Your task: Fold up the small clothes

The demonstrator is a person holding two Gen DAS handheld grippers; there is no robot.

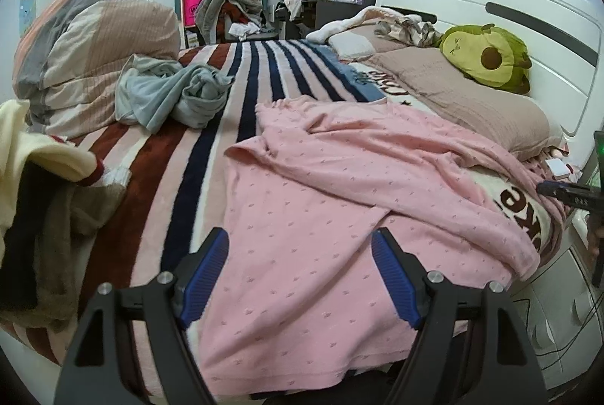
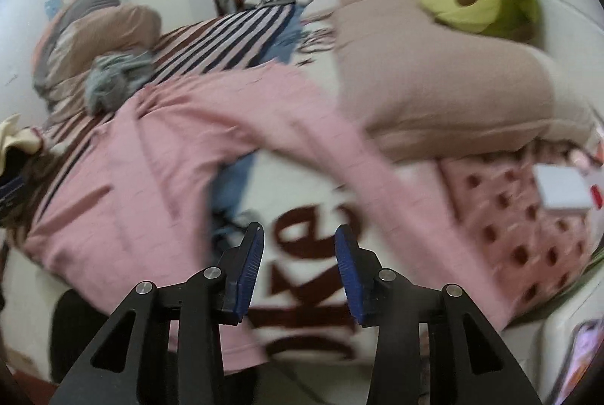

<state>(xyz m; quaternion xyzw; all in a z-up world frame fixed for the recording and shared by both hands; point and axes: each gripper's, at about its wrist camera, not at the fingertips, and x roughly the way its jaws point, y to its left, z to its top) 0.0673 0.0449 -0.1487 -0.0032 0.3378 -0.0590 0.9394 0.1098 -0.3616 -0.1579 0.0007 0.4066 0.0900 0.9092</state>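
Left gripper gapes wide above the pink garment — right gripper part-open, empty, beside its sleeve.

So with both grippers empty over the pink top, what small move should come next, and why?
Probably bring the right gripper back onto the pink top's loose strip draped toward the pillow. Its jaws stand open over the lettered blanket, holding nothing, and the top lies rumpled, unfolded.
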